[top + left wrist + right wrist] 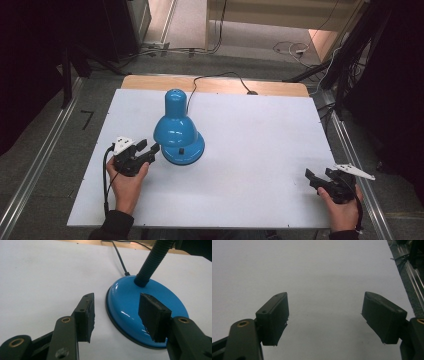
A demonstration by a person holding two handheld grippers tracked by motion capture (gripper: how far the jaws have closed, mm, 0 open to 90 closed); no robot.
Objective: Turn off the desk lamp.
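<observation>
Looking along the left tool, jaws apart, the lamp's base and ribbed neck show; right tool released over white table, perhaps hovering.

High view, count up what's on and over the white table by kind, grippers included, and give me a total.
Blue desk lamp: 1
Black lamp cord: 1
Handheld grippers: 2, the left gripper and the right gripper
Total: 4

White table, wooden strip along its far edge, blue desk lamp standing left of centre, black cord trailing back
</observation>
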